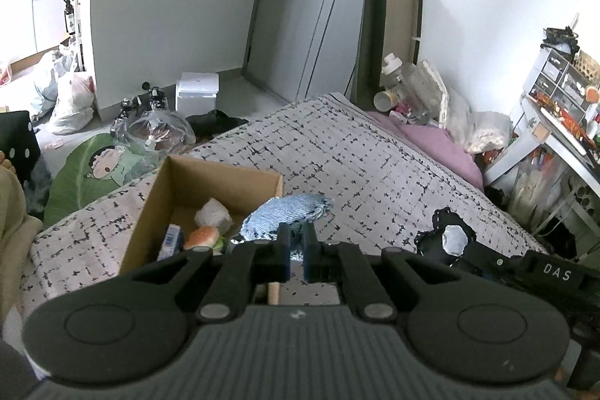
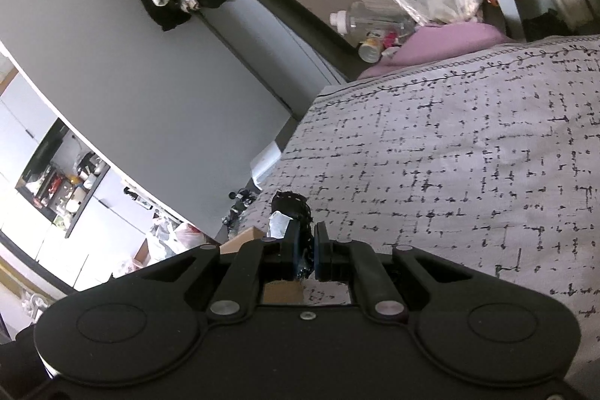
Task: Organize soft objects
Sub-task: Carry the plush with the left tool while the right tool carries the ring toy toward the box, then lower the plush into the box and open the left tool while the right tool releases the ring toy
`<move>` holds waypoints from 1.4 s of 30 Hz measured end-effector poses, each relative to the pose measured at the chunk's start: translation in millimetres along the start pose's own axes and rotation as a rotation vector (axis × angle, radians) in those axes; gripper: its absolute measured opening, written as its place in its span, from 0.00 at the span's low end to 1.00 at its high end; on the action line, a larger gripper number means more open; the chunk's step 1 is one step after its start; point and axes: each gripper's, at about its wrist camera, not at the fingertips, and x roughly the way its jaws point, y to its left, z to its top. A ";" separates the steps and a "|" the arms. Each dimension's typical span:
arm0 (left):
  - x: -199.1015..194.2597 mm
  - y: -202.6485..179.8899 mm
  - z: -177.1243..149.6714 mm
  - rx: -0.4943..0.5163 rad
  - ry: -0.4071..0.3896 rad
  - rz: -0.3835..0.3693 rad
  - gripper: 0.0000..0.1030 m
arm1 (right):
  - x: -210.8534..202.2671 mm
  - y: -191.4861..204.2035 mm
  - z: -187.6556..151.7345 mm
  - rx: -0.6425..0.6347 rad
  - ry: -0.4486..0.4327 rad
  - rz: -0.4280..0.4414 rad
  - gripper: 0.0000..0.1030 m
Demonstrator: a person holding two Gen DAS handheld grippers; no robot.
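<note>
Both wrist views close above patterned bedspread (image 1: 375, 156), facing door, right one rolled

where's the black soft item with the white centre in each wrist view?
Left wrist: black soft item right of centre, low, held off the right gripper's side.
Right wrist: black soft item centre, clamped in the right gripper.
Shared landmark: pink pillow at the far end of the bed.
</note>
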 end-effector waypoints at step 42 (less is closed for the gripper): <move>56.6 113.6 26.1 -0.173 0.059 -0.026 0.05 | 82.2 85.3 -38.0 -0.103 0.085 0.034 0.07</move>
